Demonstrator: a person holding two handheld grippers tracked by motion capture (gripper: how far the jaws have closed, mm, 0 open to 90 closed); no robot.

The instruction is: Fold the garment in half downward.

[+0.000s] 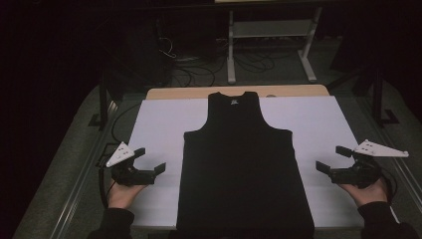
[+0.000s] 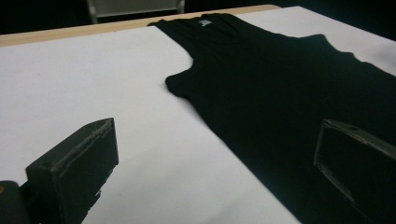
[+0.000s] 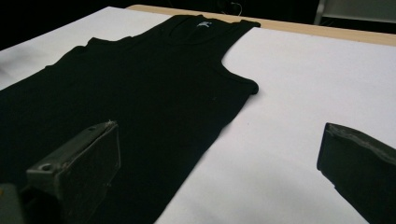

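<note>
The black tank top lies flat and smooth on the white table cover, neck with its small white label at twelve o'clock, hem at six. My left claw waits at its nine o'clock and my right claw at three, both wide open, empty, just beside the cloth's edges.

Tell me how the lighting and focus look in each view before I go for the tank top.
High view: dim, room nearly black, tank top reads as a flat silhouette on the white sheet. Left gripper view: brighter, near jaws soft, fabric folds barely visible. Right gripper view: the same, neck label slightly blurred.
</note>
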